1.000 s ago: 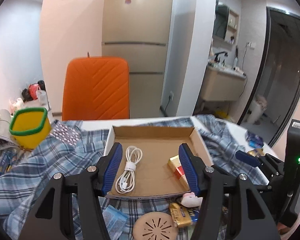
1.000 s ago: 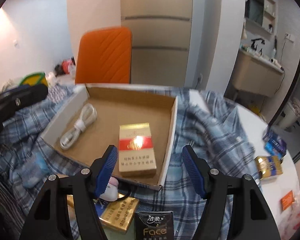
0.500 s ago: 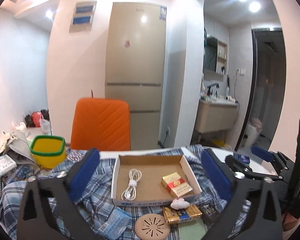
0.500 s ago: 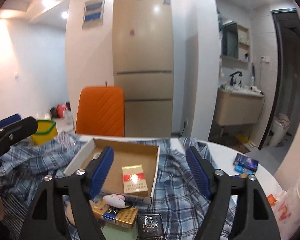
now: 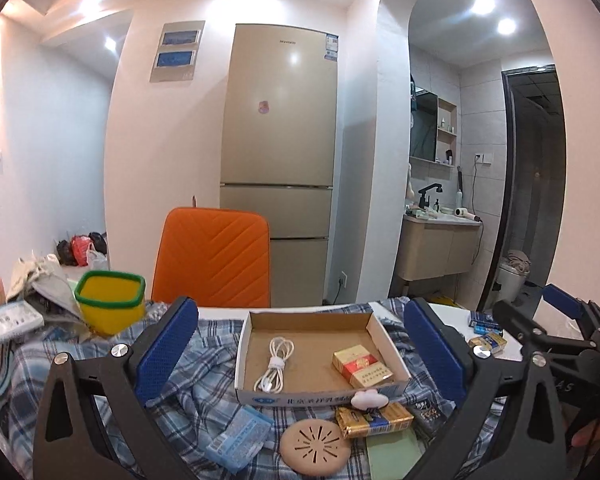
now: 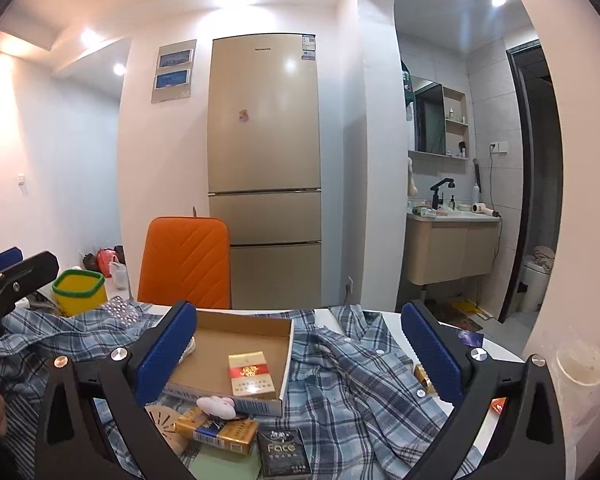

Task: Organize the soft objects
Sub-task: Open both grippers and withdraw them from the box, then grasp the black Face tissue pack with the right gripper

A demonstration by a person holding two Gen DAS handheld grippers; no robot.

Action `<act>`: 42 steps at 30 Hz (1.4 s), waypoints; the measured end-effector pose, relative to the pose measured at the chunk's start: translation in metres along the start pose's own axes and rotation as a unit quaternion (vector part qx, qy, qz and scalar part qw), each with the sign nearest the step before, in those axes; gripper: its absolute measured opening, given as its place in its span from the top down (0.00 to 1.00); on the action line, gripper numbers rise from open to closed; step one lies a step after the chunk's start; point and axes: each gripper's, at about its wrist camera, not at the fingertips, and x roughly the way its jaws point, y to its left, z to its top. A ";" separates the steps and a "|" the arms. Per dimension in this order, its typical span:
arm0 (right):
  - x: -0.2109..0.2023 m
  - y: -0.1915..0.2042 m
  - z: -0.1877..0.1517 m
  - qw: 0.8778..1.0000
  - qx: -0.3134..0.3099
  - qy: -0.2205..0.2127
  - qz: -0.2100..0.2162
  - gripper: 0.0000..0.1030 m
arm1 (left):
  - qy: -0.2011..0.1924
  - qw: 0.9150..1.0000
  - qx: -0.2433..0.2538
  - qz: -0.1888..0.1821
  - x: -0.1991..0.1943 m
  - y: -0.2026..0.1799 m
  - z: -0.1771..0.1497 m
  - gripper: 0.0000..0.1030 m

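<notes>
Left wrist: tongs (image 5: 300,352) wide, empty, near-level.

"Face" on black tissue pack (image 6: 284,453)

The plaid shirt (image 6: 352,380) is soft woven cloth, matt and rumpled. The open box (image 5: 380,332) is plain matt cardboard; the cigarette pack (image 5: 362,366) inside looks glossy. The fridge (image 5: 280,132) has a smooth, satiny metallic sheen, and the chair back (image 5: 214,256) is quilted orange upholstery.
</notes>
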 end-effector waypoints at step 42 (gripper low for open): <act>0.078 0.025 -0.076 0.965 -0.045 0.259 0.017 0.02 | 0.219 0.976 -0.012 0.003 0.060 0.019 -0.093 0.01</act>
